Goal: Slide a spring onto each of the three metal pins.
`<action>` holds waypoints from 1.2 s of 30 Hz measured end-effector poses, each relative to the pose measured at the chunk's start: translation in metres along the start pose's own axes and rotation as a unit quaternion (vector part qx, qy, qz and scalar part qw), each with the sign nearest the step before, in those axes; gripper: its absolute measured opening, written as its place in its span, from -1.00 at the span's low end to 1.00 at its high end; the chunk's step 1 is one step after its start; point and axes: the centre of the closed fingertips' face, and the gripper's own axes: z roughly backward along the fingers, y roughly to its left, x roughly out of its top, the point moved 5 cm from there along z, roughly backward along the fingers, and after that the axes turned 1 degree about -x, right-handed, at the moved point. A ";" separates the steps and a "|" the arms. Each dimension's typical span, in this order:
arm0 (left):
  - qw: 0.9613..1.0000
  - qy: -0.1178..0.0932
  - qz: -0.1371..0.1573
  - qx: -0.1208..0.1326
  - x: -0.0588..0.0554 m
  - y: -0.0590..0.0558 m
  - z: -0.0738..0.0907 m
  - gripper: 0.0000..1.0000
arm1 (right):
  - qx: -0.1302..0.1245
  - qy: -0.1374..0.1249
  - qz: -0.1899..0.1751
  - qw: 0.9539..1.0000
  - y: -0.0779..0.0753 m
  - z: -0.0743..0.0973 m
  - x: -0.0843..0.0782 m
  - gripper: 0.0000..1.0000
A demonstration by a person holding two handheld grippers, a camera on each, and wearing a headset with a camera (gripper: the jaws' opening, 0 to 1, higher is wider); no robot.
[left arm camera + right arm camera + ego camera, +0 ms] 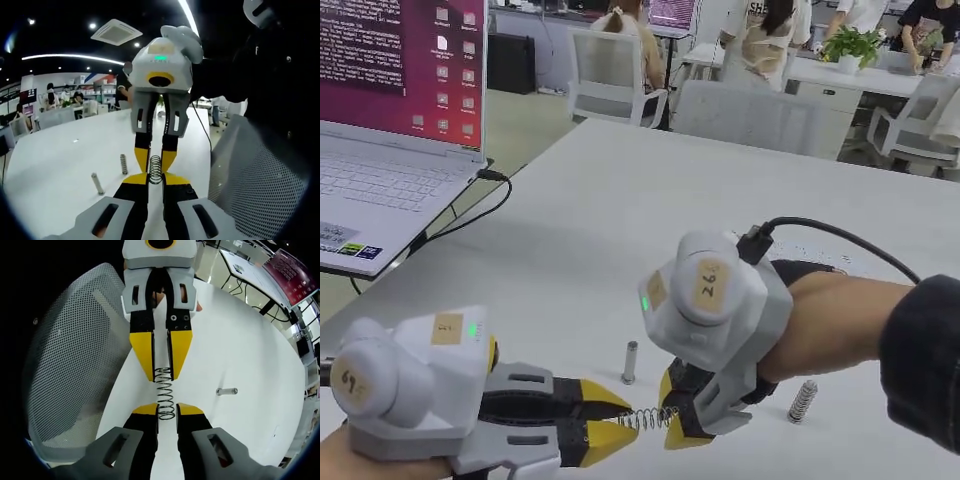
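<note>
The broad white desk (620, 200) carried an open silver laptop with a magenta screen (380, 190) at its far left edge, with a thin black cable (470, 215) curving from the laptop's side across the desk edge. Near the front, a short grey metal pin (630, 362) stood upright. Well apart to its right, a small grey coiled metal spring (802, 400) stood on end, slightly tilted.

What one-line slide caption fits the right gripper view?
Left gripper and right gripper hold one spring end to end above the white table, metal pin nearby.
</note>
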 end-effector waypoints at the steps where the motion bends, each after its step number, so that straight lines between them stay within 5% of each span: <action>1: 1.000 -0.001 -0.001 0.001 0.000 0.001 0.000 -0.96 | 0.000 0.001 0.000 1.000 0.000 0.000 -0.001 -0.78; 14: 1.000 -0.001 -0.002 0.007 -0.001 0.003 -0.001 -0.95 | -0.001 -0.010 -0.006 1.000 -0.001 0.004 0.001 -0.81; 36: 1.000 0.003 -0.008 0.004 -0.005 0.001 -0.005 -0.95 | 0.005 -0.056 -0.016 0.998 0.002 0.025 0.029 -0.82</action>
